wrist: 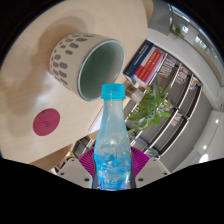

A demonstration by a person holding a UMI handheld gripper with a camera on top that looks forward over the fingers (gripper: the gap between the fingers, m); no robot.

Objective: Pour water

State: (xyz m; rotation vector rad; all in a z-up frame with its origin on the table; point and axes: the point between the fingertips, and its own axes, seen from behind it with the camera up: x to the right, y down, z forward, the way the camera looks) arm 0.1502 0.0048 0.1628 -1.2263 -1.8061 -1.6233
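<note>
A clear plastic water bottle [112,145] with a blue cap [113,92] stands up between my fingers, and my gripper [112,168] is shut on the bottle, the magenta pads [89,160] pressing on both its sides. The whole view is tilted. Beyond the cap lies a white cup [85,62] with a grey dotted pattern, its dark open mouth turned toward the bottle. The cup rests on a round beige table [40,85]. The bottle's cap is just short of the cup's rim.
A pink round coaster [45,123] lies on the table beside the cup. Past the table's edge are stacked books [147,62], a green plant [150,104] and shelving [185,95].
</note>
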